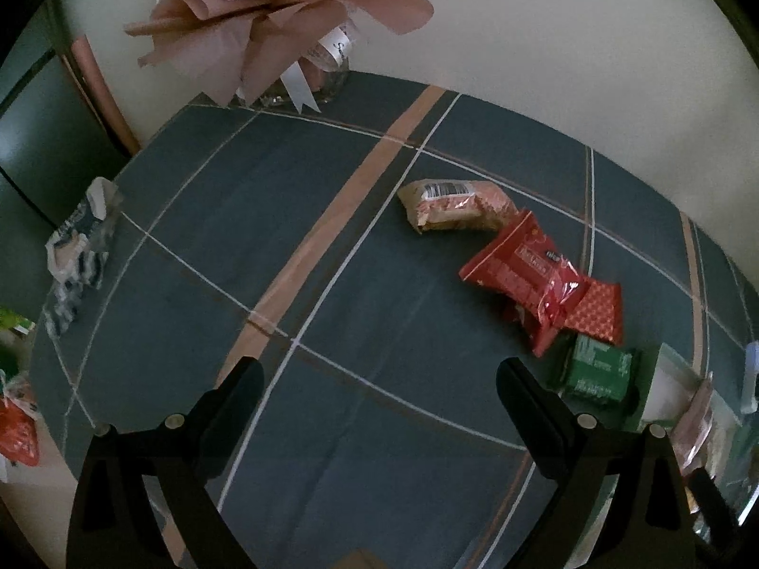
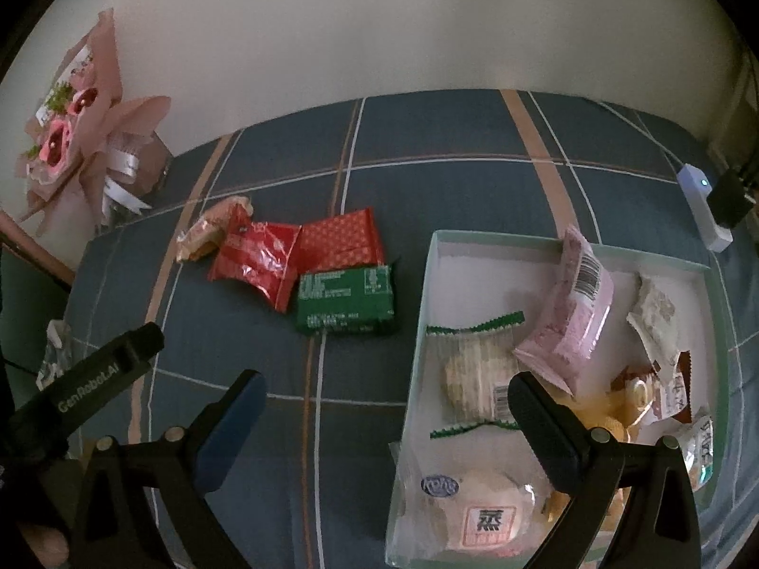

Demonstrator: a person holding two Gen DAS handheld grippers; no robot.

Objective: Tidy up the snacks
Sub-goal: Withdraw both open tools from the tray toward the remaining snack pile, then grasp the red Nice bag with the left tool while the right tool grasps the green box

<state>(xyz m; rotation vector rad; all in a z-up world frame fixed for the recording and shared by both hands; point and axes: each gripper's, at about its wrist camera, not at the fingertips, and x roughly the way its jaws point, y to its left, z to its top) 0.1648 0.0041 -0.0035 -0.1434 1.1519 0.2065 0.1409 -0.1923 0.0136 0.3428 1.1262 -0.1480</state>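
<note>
A blue plaid tablecloth [image 2: 427, 151] with tan and white stripes covers the whole table under both grippers. Ahead and to the right of the right gripper [image 2: 384, 408], whose dark fingers stand wide apart with nothing between them, sits a shallow rectangular tray [image 2: 474, 237] with pale green walls and a white floor, its long axis running away from the gripper. Inside it lie a pink pouch [image 2: 569, 313] leaning on its side, a clear crinkled rice cracker packet [image 2: 474, 374] with green zigzag ends, a round bun packet [image 2: 479, 512] nearest the gripper, and several small wrappers bunched along the right wall. Just left of the tray, ahead of the right gripper, a flat green packet [image 2: 346, 301] lies crosswise, touching a glossy red bag [image 2: 256, 265], a dotted red packet [image 2: 341, 237] and a beige bar wrapper [image 2: 204, 232]. The left gripper [image 1: 379, 398] hovers likewise spread and empty; the same cluster runs diagonally off its right finger. A paper-wrapped bouquet [image 1: 265, 14] stands far ahead against the wall.
</note>
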